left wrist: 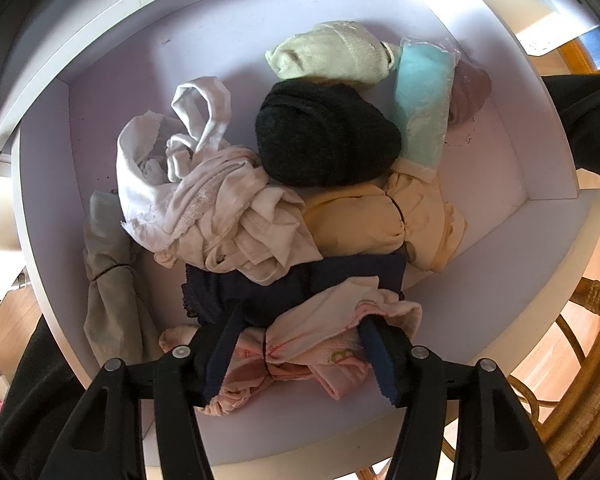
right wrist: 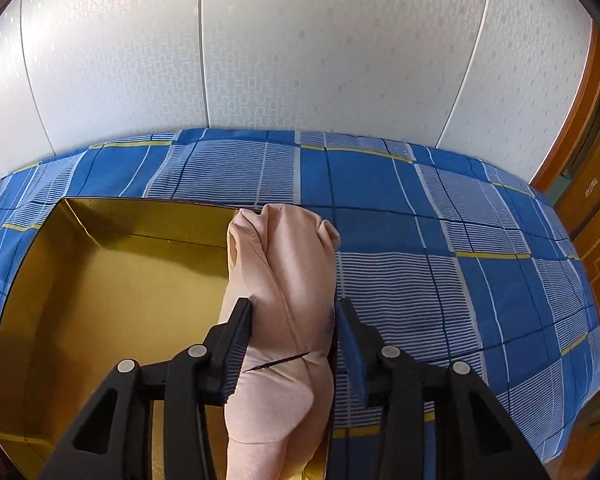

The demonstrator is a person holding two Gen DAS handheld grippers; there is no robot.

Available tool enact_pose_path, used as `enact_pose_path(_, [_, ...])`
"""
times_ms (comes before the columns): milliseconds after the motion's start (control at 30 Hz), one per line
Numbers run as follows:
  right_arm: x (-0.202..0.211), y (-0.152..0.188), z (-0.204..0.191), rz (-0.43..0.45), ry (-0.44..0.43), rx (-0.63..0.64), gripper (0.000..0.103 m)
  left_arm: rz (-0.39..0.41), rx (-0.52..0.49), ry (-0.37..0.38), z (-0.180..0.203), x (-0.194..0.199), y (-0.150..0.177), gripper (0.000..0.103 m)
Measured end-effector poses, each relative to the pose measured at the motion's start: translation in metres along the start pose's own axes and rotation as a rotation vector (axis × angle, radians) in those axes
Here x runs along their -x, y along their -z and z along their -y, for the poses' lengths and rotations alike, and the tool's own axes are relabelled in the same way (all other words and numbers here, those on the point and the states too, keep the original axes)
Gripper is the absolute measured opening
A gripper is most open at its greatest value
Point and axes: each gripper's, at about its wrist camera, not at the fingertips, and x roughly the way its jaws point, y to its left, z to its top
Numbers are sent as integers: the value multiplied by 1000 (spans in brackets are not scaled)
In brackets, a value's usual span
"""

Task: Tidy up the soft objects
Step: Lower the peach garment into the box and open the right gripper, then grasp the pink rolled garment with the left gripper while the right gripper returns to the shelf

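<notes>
L gripper (left wrist: 300,344) pointed straight down into a white drawer (left wrist: 479,248) full of soft items. Its jaws stood apart on either side of a pink tied bundle (left wrist: 300,344) at the near edge; pads beside the cloth but not clearly pressing it, so it looked let go, resting on the drawer floor. Behind the bundle lay a dark navy cloth (left wrist: 260,292), then a heap of white/cream garments (left wrist: 204,200) w/ a yellow tied bundle (left wrist: 379,220) to the right. Farther back: a black knit roll (left wrist: 323,136), a pale green sock roll (left wrist: 331,56) & a mint item in clear wrap (left wrist: 423,100) at far right. A grey-green tied bundle (left wrist: 108,272) lay along the left wall.

R gripper (right wrist: 294,320) angled down over a gold box (right wrist: 100,280) set on a blue checked bedspread (right wrist: 459,240). It clasped a peach tied bundle (right wrist: 284,280) betw. its fingers, left pad against the cloth, right pad at its edge. Bundle hung over the box's right rim, box interior bare gold.
</notes>
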Motion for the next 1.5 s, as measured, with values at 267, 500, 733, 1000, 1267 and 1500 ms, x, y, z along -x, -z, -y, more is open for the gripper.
enact_pose_path(267, [3, 2, 11, -16, -79, -47, 51, -2, -7, -1, -1, -3, 0, 59])
enact_pose_path(500, [20, 4, 23, 23, -107, -80, 51, -3, -18, 2, 4, -6, -1, 54])
enact_pose_path(733, [36, 18, 38, 35, -166, -81, 51, -3, -34, -9, 17, -6, -3, 51])
enact_pose_path(1000, [58, 47, 60, 57, -279, -124, 51, -5, -40, -22, 22, -5, -3, 51])
enact_pose_path(1267, [79, 89, 88, 27, -314, -193, 51, -1, -47, -33, 26, -5, -1, 51])
enact_pose_path(1500, [94, 166, 109, -12, -355, -218, 51, -3, -39, -26, 24, -5, -2, 52])
